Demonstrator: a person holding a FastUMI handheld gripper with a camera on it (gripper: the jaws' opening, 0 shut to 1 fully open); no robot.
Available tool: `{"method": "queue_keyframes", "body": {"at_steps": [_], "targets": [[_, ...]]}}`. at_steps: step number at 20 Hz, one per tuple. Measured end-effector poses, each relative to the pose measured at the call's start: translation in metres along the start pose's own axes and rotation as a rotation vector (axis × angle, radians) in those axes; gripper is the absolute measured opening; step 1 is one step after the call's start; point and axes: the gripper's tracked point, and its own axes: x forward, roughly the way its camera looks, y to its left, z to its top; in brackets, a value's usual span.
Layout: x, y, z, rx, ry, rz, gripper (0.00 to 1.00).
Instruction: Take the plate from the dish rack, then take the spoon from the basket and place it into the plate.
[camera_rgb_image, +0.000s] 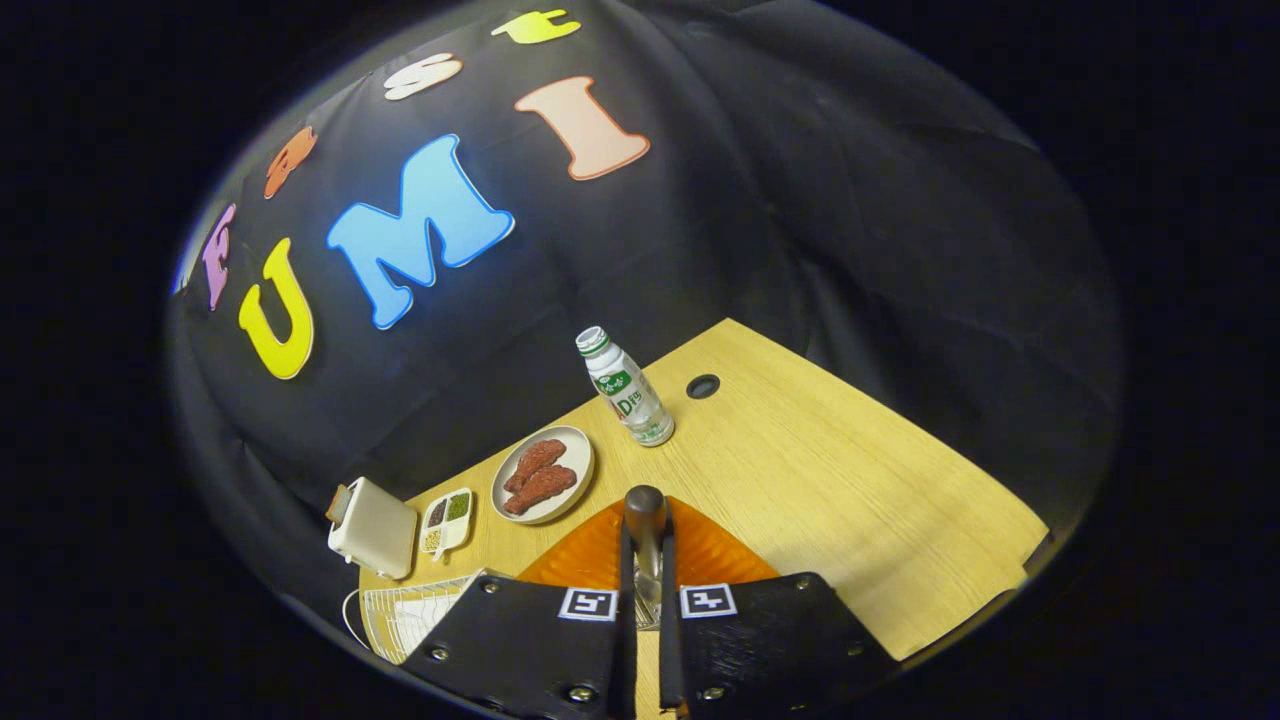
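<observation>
Spoon step in hand: gripper (647, 600) pinches the spoon (646, 530) by its stem between both fingers, handle end up, over the orange plate (600, 555) on the wooden table (830, 480); next move, likely lower and release onto plate.

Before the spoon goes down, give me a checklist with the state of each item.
1. Spoon held between the fingers of the gripper: ok, both fingers close on its handle.
2. Orange plate out of the dish rack and on the table: ok.
3. Spoon over the plate: ok, the plate lies just beyond the fingers, under the spoon.
4. Spoon touching the plate yet: cannot tell.
5. Bottle and the dish of food out of the way: ok, both stand beyond the plate.
</observation>
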Motion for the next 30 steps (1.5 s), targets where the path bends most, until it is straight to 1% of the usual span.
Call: {"method": "queue_keyframes", "body": {"at_steps": [3, 6, 12, 16, 22, 25, 30], "targets": [[-0.019, 0.015, 0.015, -0.035, -0.016, 0.028, 0.09], [-0.043, 0.039, 0.02, -0.059, -0.019, 0.078, 0.08], [-0.089, 0.103, -0.004, -0.155, 0.019, 0.215, 0.09], [-0.121, 0.154, -0.041, -0.227, 0.064, 0.317, 0.09], [-0.162, 0.206, -0.11, -0.33, 0.144, 0.446, 0.09], [-0.176, 0.22, -0.15, -0.4, 0.184, 0.486, 0.08], [-0.187, 0.229, -0.216, -0.49, 0.244, 0.518, 0.09]]}}
